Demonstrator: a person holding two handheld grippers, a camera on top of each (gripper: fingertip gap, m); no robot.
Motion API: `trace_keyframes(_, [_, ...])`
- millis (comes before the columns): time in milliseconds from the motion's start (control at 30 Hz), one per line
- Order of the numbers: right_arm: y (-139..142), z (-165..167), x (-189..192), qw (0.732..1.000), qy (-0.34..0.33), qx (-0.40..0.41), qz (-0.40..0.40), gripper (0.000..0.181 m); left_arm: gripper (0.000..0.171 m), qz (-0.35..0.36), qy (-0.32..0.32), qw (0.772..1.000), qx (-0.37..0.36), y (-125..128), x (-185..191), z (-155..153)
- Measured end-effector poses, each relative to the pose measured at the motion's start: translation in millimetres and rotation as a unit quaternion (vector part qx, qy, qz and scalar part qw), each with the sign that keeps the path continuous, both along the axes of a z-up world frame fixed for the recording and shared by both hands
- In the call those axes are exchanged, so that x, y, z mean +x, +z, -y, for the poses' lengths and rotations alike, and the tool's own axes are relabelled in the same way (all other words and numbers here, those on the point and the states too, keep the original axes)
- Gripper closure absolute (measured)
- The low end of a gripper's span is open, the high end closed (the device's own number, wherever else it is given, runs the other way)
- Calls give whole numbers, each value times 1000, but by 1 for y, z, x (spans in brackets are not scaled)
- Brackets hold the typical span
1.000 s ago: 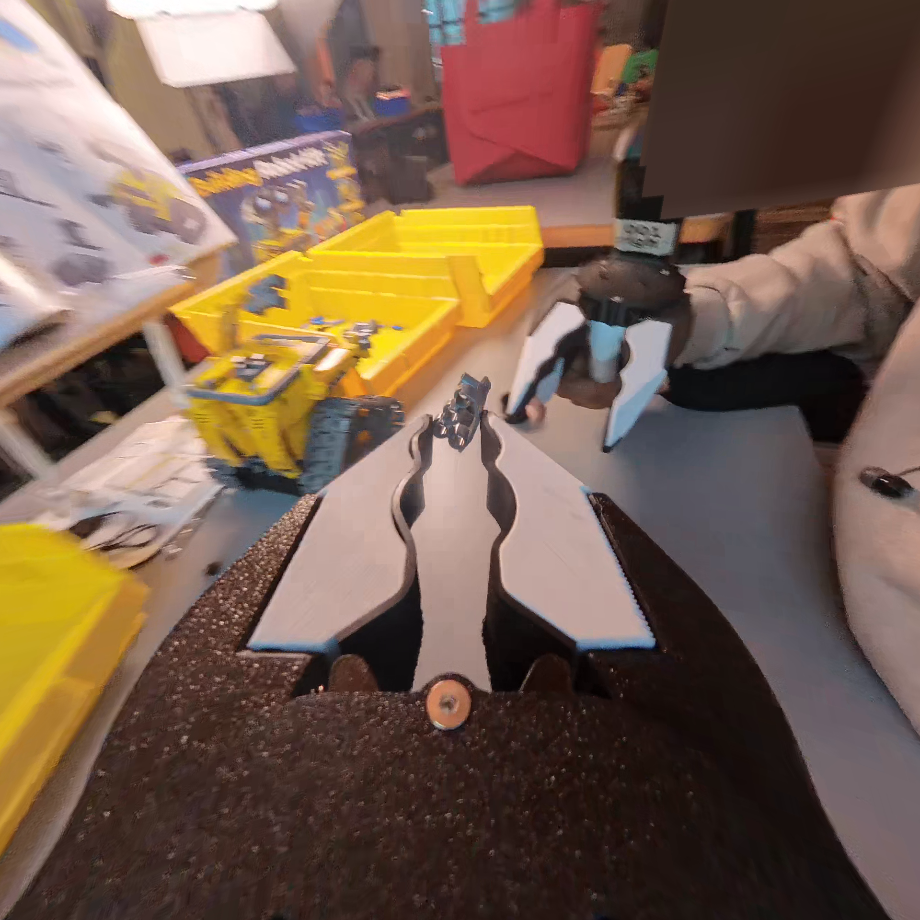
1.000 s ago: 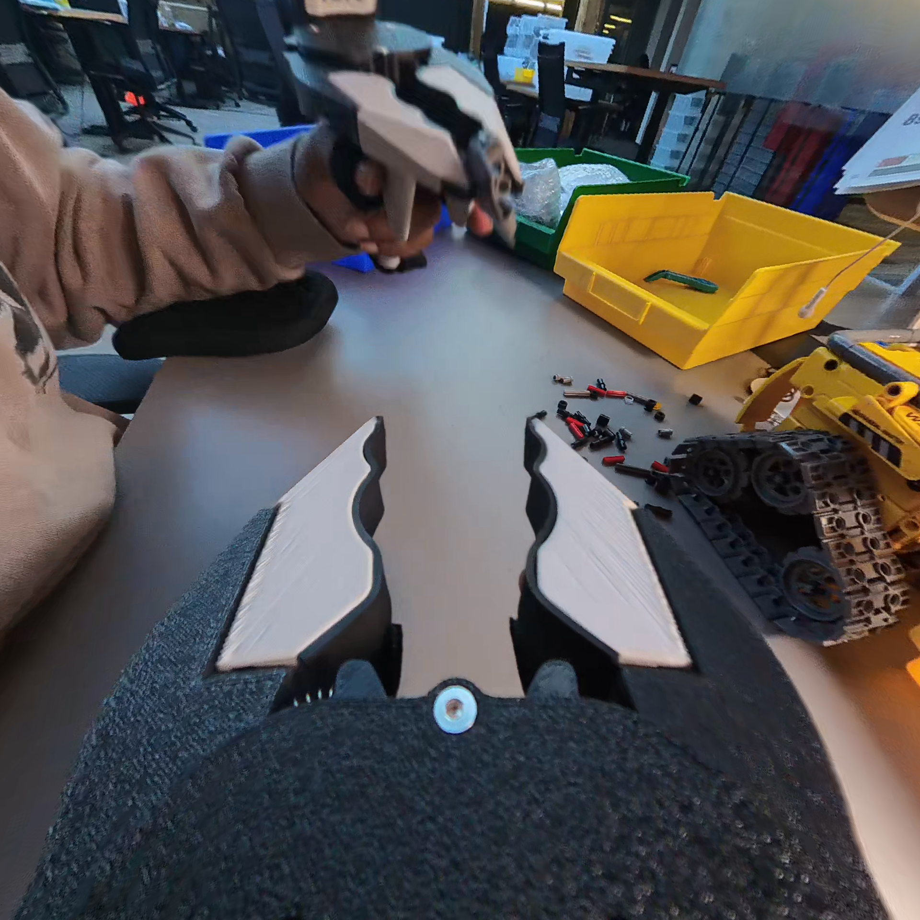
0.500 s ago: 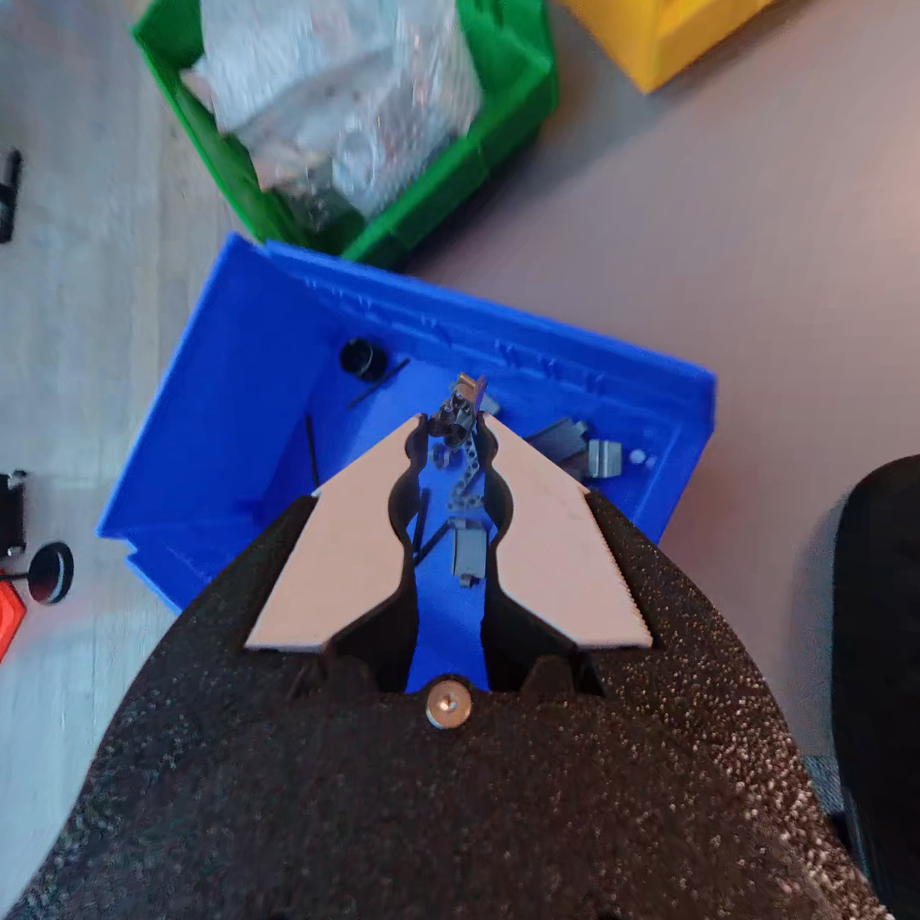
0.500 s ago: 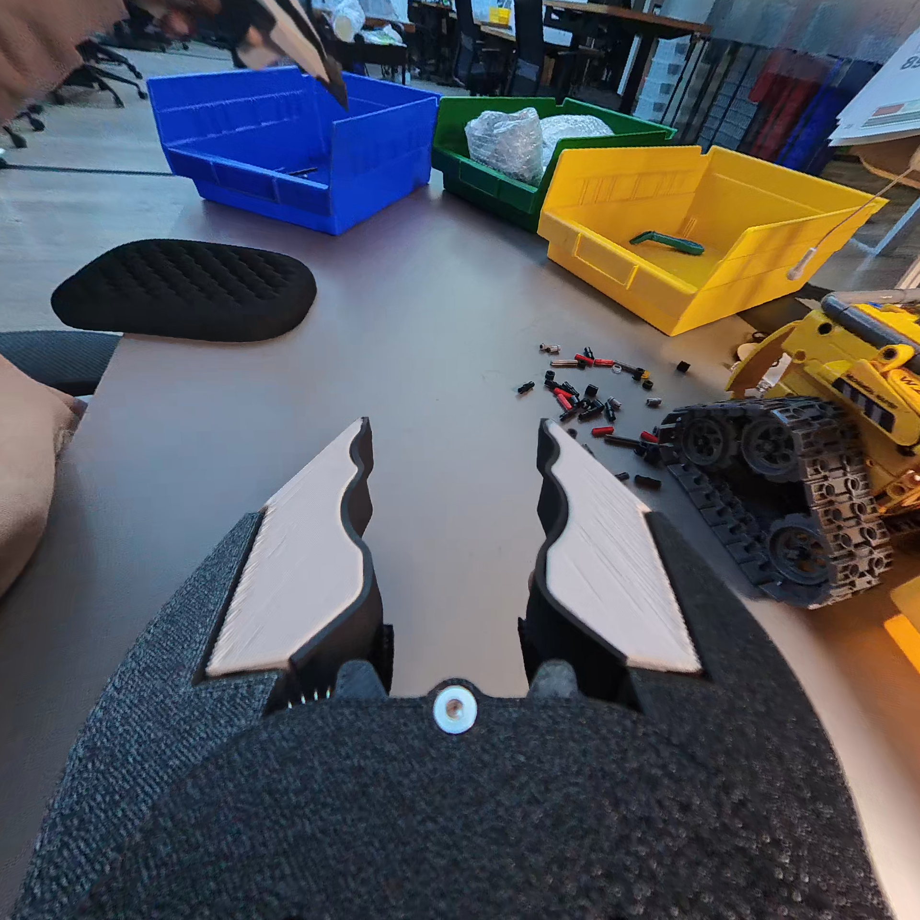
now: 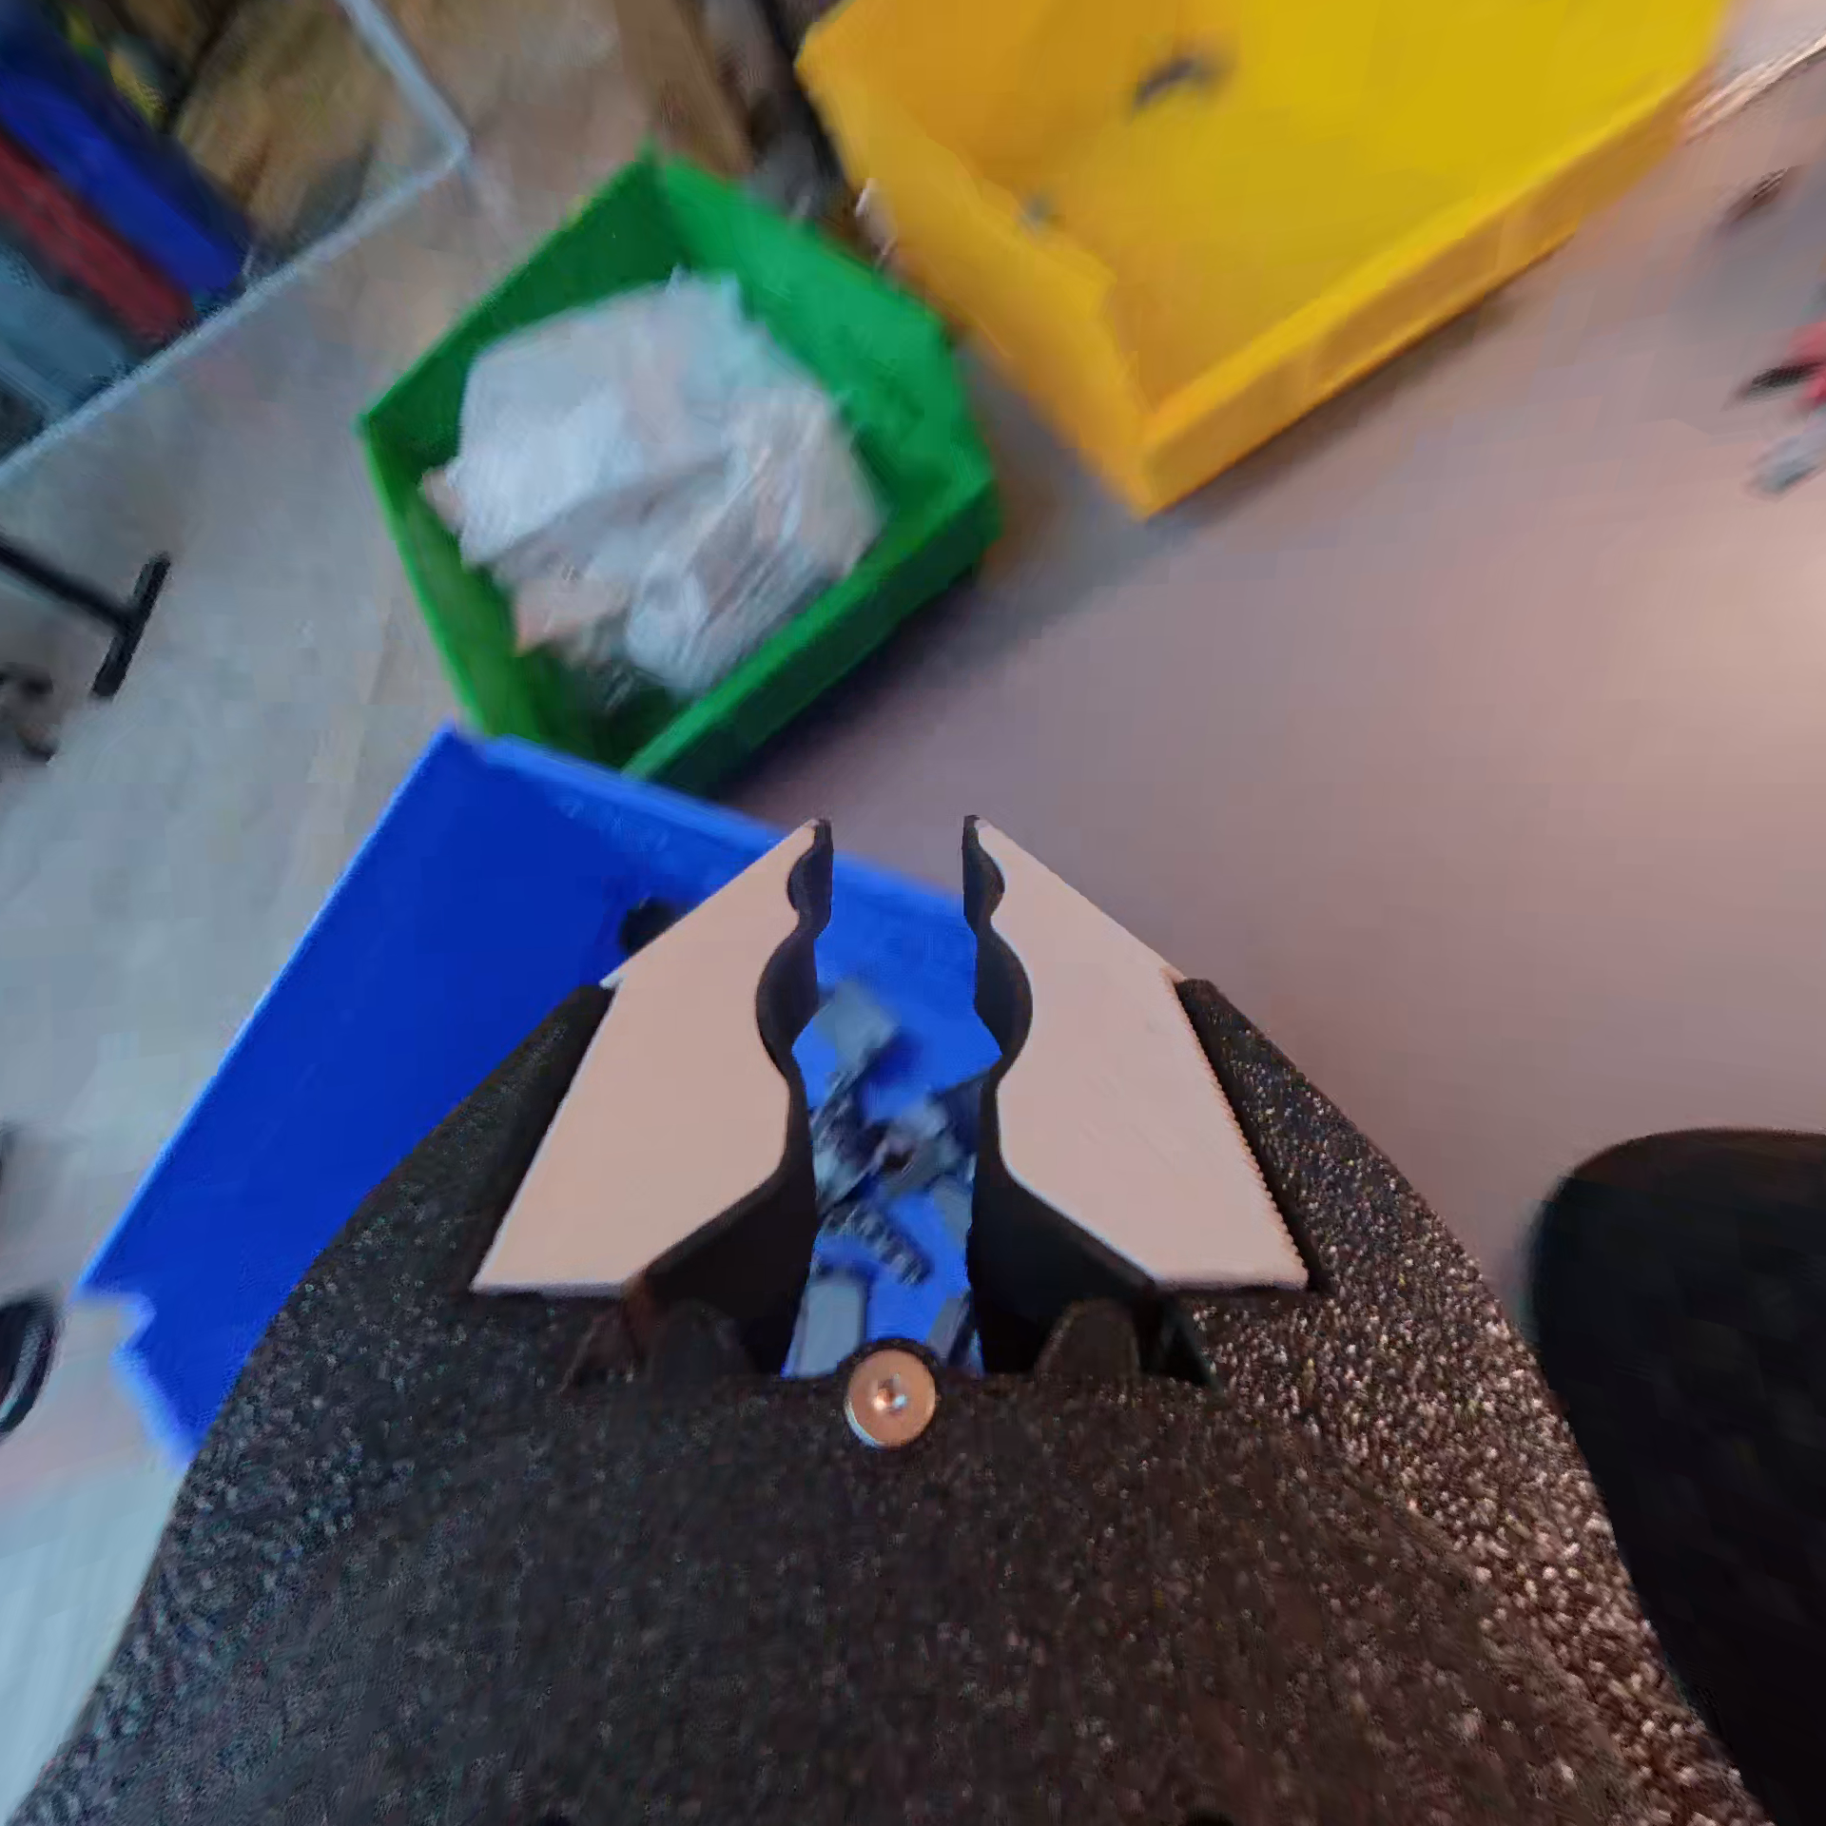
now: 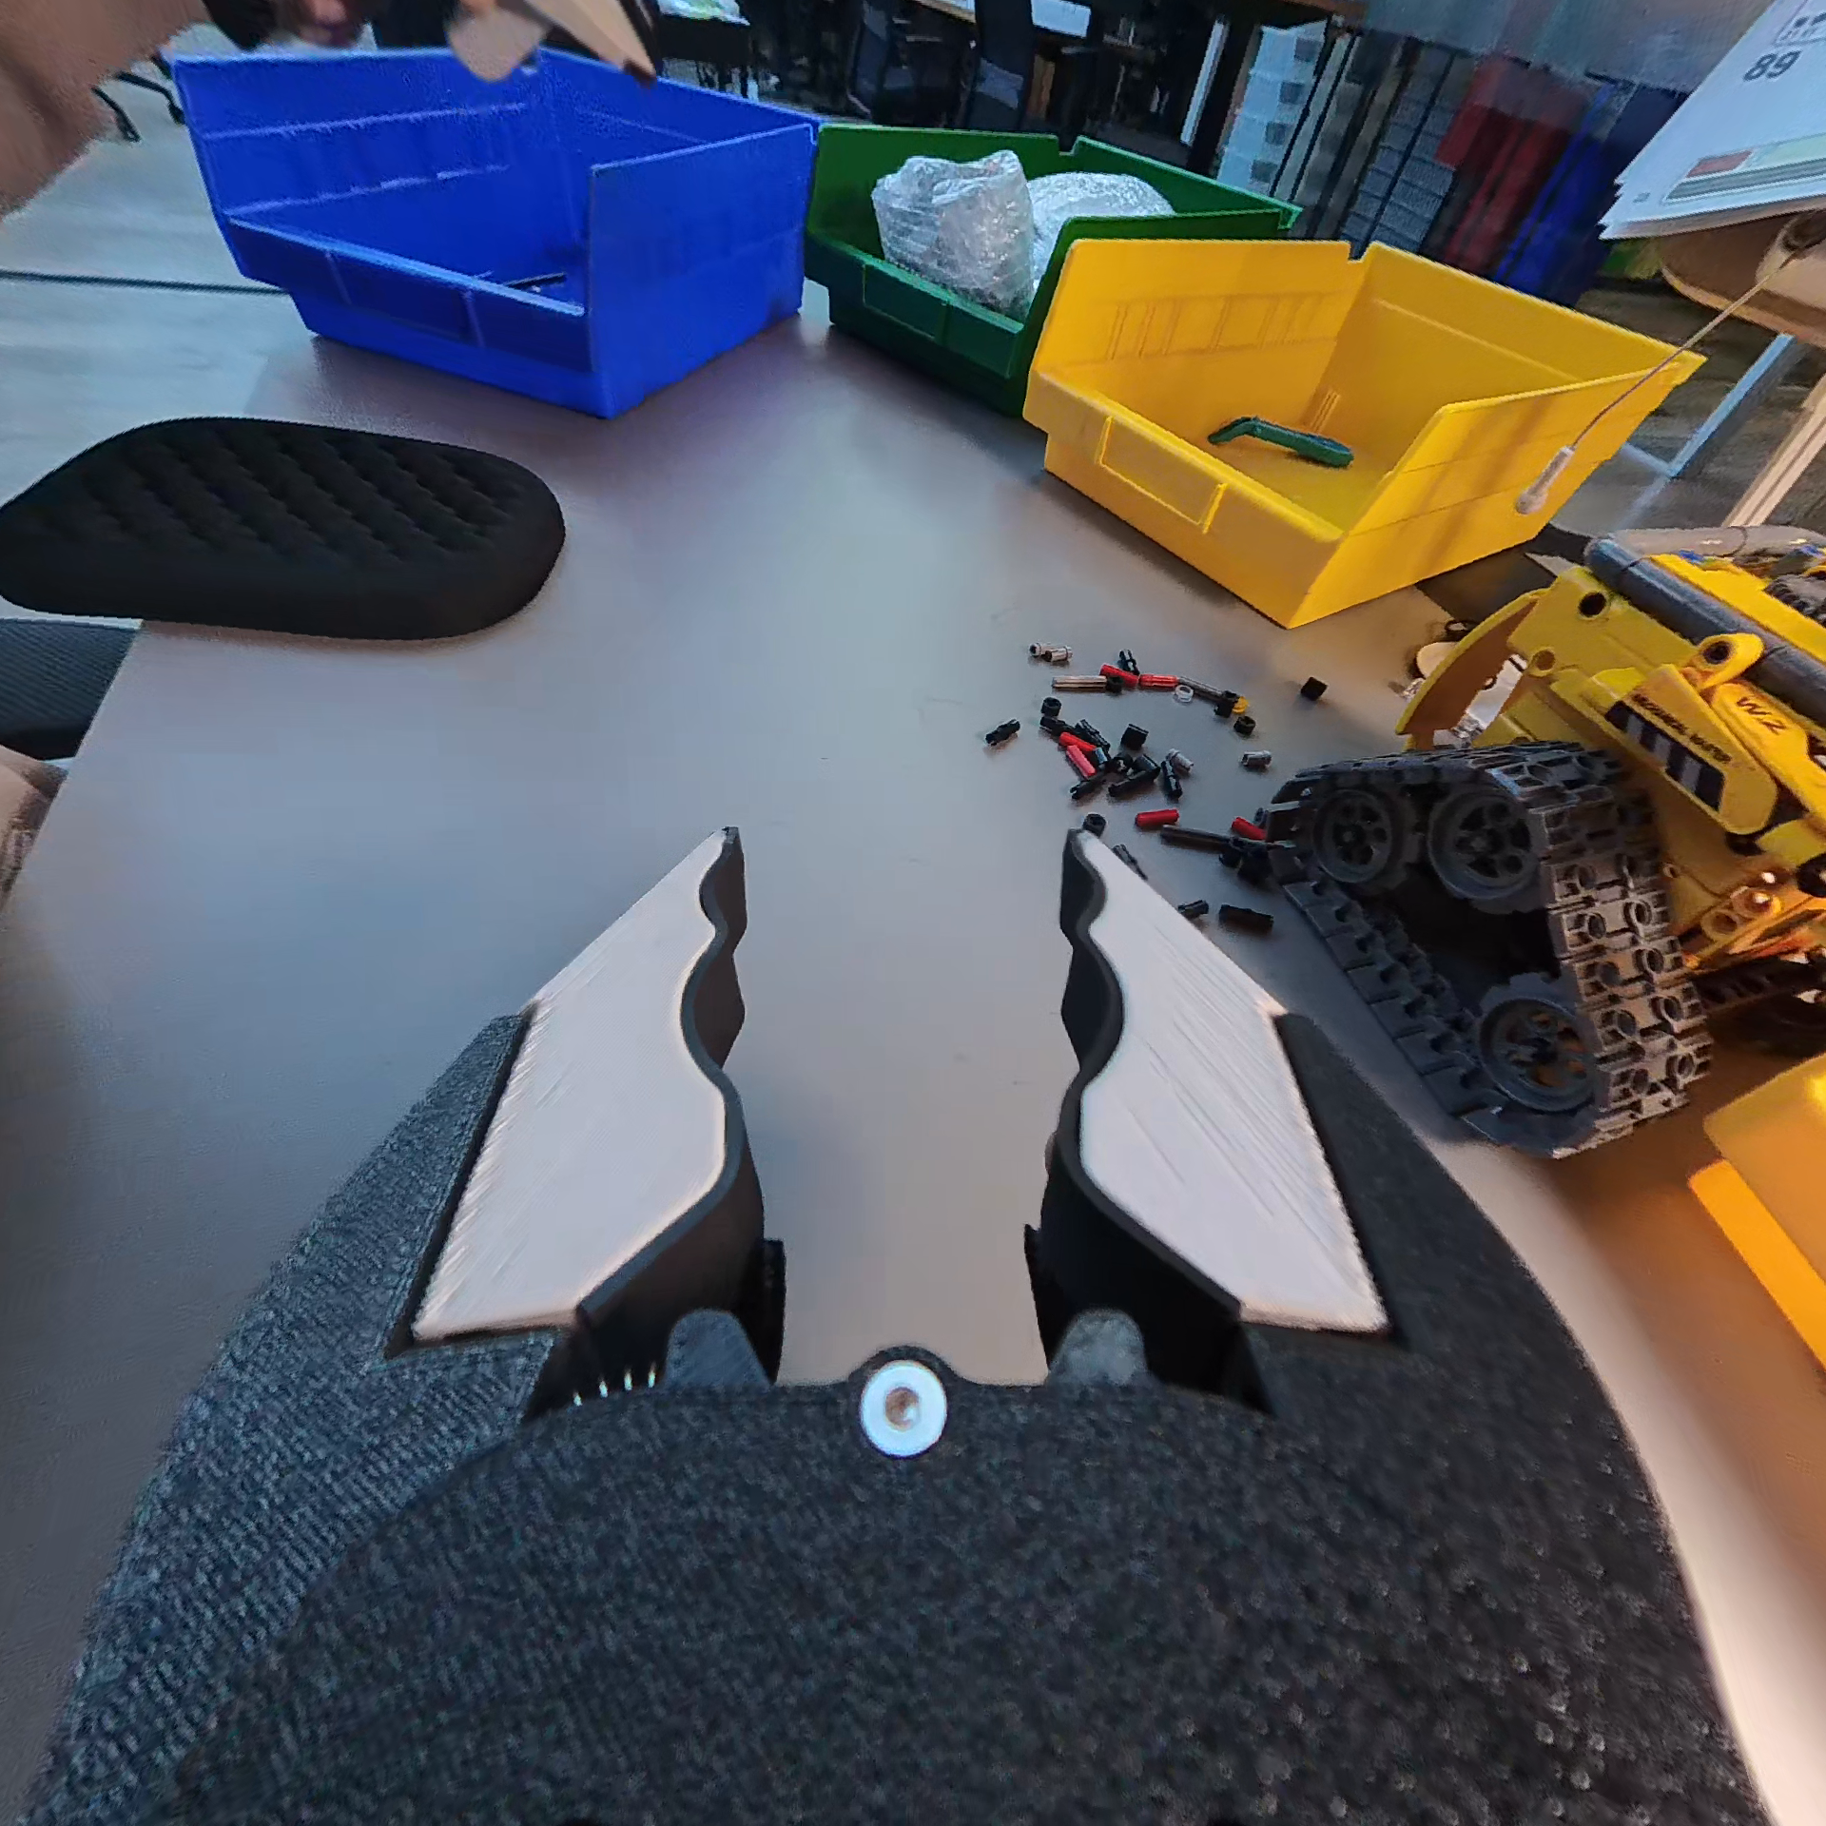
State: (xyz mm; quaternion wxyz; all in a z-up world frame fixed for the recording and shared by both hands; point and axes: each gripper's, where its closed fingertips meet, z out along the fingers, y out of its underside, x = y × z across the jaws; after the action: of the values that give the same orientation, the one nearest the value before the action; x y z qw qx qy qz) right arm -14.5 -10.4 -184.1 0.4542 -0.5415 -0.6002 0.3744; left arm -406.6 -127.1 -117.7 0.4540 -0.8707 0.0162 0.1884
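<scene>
Your left tongs (image 5: 897, 840) hang over the blue bin (image 5: 326, 1067), tips spread with a clear gap and nothing between them. Through that gap you can see blurred grey pieces (image 5: 879, 1117) lying on the bin's floor. In the right wrist view the same tongs (image 6: 553, 30) show only as pale tips at the top edge, above the blue bin (image 6: 692, 257).

Just right of the blue bin sits the green bin (image 5: 889, 346), filled with crumpled clear plastic wrap (image 5: 652, 474). Further right is the yellow bin (image 6: 1136, 455), with a green tool (image 6: 1285, 440) lying inside it.

Your right tongs (image 6: 901, 840) hover low over a bare stretch of the grey worktop (image 6: 790, 613), spread wide and holding nothing. A black padded rest (image 6: 277, 524) lies at the worktop's left edge. To the right of the right tongs, small black and red pins (image 6: 1117, 741) are scattered on the worktop, and beyond them stands a yellow toy bulldozer (image 6: 1630, 751) on dark grey tracks (image 6: 1482, 939), the nearest pins just beside the tracks.
</scene>
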Motion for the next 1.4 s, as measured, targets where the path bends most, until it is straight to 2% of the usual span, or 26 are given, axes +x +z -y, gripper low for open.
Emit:
trace_keyframes(67, [3,-5,2,1000,-8,9,-1,119,143,32,-102,991,76,24,60,-31])
trace_keyframes(167, [14,-21,9,999,-33,18,-14,120,134,96,-246,952,156,40,151,-68])
trace_keyframes(300, [29,-60,33,994,-85,70,0,124,125,205,-366,891,171,23,243,-112])
trace_keyframes(400, [23,-86,67,989,-87,67,96,126,128,233,-416,867,145,0,288,-139])
trace_keyframes(467, [5,-87,93,981,-68,34,180,124,132,245,-435,858,123,-16,307,-150])
trace_keyframes(533, [-12,-82,108,972,-51,15,231,125,135,249,-447,852,108,-31,320,-157])
trace_keyframes(667, [-57,-76,106,956,-32,-11,292,128,137,247,-466,846,80,-56,340,-161])
trace_keyframes(700, [-65,-77,103,954,-31,-10,299,135,137,244,-472,844,76,-60,344,-159])
trace_keyframes(733, [-71,-76,102,952,-27,-11,305,150,138,241,-477,842,75,-62,348,-158])
trace_keyframes(833, [-51,-75,85,970,-22,25,243,152,136,241,-501,828,68,-63,360,-146])
trace_keyframes(933, [-6,-60,50,991,-8,77,106,151,131,330,-512,791,49,-53,378,-134])
trace_keyframes(1000, [12,-47,29,985,-9,161,59,151,128,415,-505,755,47,-38,387,-130])
trace_keyframes(1100, [27,-27,0,956,-22,290,29,151,122,501,-476,722,27,-32,395,-130])
trace_keyframes(1133, [29,-19,-7,946,-16,322,23,152,128,508,-468,723,25,-34,394,-131])
trace_keyframes(1200, [33,-11,-16,927,-18,373,19,152,153,497,-473,727,32,-32,390,-130])
trace_keyframes(1233, [37,-8,-18,922,-19,386,6,152,154,484,-485,727,38,-29,388,-127])
trace_keyframes(1267, [40,-4,-19,925,-18,380,-7,152,154,464,-497,733,42,-26,387,-123])
trace_keyframes(1400, [48,4,-17,957,-15,287,-51,150,154,357,-502,784,77,-9,365,-116])
